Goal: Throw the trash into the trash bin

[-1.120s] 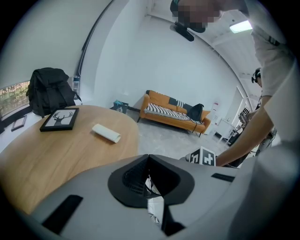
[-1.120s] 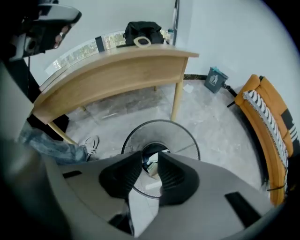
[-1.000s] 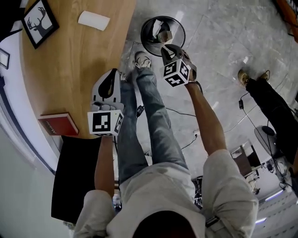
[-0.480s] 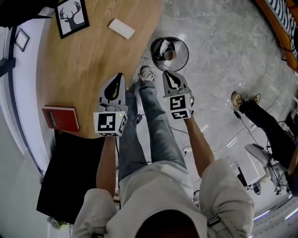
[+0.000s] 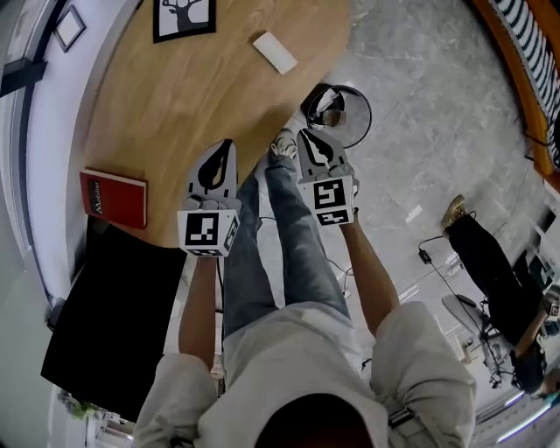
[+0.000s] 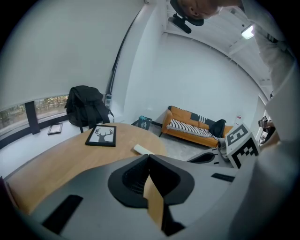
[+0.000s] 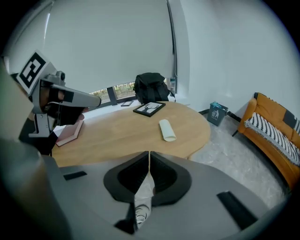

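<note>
The black round trash bin (image 5: 367, 121) stands on the marble floor by the wooden table (image 5: 175, 114), with crumpled trash (image 5: 331, 107) inside it. A white roll (image 5: 275, 52) lies on the table's far part, also seen as a white roll (image 7: 167, 130) in the right gripper view. My right gripper (image 5: 304, 132) hangs over the person's shoe, just short of the bin, shut with nothing held (image 7: 148, 153). My left gripper (image 5: 227, 143) hovers over the table's near edge, its jaws together and empty (image 6: 149, 157).
A framed deer picture (image 5: 184, 16) and a red book (image 5: 114, 194) lie on the table. A black backpack (image 7: 152, 86) sits beyond it. An orange sofa (image 6: 194, 129) stands across the room. Another person (image 5: 490, 280) and cables are on the floor at right.
My right gripper has pulled back from over the bin and risen. The left gripper drifted up a little. The head has turned, so more of the table shows.
</note>
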Tool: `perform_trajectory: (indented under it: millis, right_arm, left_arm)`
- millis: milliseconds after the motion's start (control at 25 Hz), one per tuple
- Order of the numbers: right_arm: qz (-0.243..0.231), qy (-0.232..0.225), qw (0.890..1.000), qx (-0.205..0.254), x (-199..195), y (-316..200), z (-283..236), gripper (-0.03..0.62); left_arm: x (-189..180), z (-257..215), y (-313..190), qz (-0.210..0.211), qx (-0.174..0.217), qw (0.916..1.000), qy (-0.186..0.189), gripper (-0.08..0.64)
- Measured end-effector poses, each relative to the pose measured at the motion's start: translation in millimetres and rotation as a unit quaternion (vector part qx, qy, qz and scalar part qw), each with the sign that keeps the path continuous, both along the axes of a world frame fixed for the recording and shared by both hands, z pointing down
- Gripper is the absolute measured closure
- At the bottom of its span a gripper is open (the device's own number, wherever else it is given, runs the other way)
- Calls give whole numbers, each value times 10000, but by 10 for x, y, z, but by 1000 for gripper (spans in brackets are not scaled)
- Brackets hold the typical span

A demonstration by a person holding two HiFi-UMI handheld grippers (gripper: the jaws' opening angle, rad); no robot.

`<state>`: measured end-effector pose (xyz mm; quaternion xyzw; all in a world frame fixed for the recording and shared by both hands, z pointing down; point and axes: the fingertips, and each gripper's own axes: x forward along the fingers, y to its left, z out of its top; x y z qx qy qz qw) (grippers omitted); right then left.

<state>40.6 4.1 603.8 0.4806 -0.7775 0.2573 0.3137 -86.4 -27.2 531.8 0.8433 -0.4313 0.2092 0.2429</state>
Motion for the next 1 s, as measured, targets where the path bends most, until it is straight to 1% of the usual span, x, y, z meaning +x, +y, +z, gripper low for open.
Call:
perform_trajectory:
  millis: [200,440,480,560,600,640,720,1000]
  right_arm:
    - [-388,56,9992,-1,-222,-136,27,557]
    - [-628,222,9978,-61,-300,-243,128,552]
    - [-655,181,9977,-87,-313,-270,139,523]
    - [-653,117,9977,-141,-327,-338,175,295]
    - [-621,122,9979,-148,-321,-373,197,283]
    - [-580,130,9981,-160,-308,-403,220,257]
    - [-504,130,9984,-242,-278,-453,273,242]
    - [-320,143,9983,-461,-163,-729,477,238]
  left_arm:
    - [-224,10,-21,-350,-33,9994,-23,543]
    - [-340,10,-114,-558,-56,9984,43,541]
    - [-340,12,-124,-573,-67,9983,59,543]
    - [-337,22,-144,-588,-84,9982,89,541]
    - [-337,30,-155,-589,-93,9982,97,541]
    - [-338,38,-165,-587,-106,9982,100,541]
    - [-347,53,-190,-573,-127,9982,97,543]
    - [-418,92,-300,-564,-155,9983,74,541]
